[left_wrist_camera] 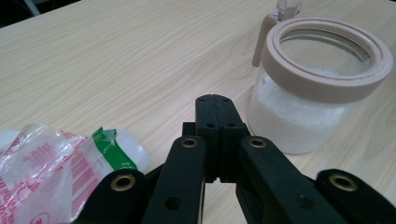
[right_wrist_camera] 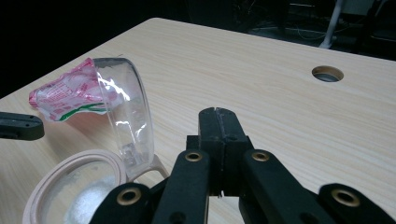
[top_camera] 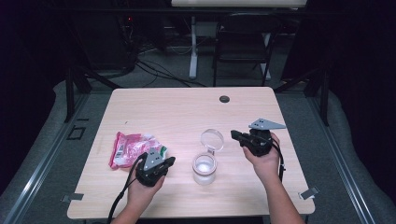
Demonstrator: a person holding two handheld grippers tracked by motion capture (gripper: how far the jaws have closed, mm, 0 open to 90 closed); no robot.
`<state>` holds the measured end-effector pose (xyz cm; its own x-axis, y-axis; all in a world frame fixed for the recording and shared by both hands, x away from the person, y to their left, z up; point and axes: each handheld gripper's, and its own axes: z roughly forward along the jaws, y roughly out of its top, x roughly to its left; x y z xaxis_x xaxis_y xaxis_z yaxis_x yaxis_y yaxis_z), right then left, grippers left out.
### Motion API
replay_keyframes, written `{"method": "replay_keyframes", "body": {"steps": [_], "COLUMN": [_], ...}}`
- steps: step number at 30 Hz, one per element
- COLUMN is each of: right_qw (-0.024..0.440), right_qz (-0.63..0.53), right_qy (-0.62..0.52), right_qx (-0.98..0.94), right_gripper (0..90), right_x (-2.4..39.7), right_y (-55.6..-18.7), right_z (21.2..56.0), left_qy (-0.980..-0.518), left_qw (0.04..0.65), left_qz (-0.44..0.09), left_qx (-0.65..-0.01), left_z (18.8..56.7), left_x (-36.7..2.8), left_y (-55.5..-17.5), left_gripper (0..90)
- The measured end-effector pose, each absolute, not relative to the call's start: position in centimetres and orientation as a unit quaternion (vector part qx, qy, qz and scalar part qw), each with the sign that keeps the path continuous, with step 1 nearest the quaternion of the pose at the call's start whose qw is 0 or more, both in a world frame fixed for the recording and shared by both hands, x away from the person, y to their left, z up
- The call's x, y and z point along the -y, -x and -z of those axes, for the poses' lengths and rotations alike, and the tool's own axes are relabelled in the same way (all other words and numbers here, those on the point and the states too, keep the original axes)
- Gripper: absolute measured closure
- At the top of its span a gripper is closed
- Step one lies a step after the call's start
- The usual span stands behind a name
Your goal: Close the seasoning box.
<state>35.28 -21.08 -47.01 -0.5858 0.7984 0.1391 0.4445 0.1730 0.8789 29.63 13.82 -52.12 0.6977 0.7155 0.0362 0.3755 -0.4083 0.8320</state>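
Flanking the open jar (top_camera: 204,169) — left gripper (top_camera: 172,160) beside the bag (top_camera: 130,148), right gripper (top_camera: 235,135) by the lid (top_camera: 212,139) — jaws pressed together, empty.

Light wood-grain table (top_camera: 187,107) carried everything. Round dark hole (top_camera: 224,99) sat in tabletop near far edge. Clear jar (top_camera: 204,169) with beige rim stood near front centre, white granules inside, hinged clear lid (top_camera: 212,139) tipped open behind it. Crumpled pink-and-white plastic bag (top_camera: 133,148) with green strip lay to jar's left, apart from it.
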Motion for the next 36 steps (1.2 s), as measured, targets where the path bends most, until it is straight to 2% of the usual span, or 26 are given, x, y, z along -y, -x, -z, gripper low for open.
{"method": "replay_keyframes", "body": {"steps": [17, 36], "right_qw": [0.169, 0.152], "right_qz": [-0.488, -0.493], "right_qy": [-0.422, -0.414], "right_qx": [-0.745, -0.750], "right_gripper": [90.0, 90.0], "right_x": [20.8, 19.9], "right_y": [-36.2, -36.3], "right_z": [47.7, 47.9], "left_qy": [-0.829, -0.836], "left_qw": [0.421, 0.429], "left_qz": [-0.183, -0.177], "left_qx": [-0.320, -0.292], "left_z": [51.8, 48.1], "left_x": [-12.2, -8.4], "left_y": [-29.5, -31.5], "left_gripper": [90.0, 90.0]}}
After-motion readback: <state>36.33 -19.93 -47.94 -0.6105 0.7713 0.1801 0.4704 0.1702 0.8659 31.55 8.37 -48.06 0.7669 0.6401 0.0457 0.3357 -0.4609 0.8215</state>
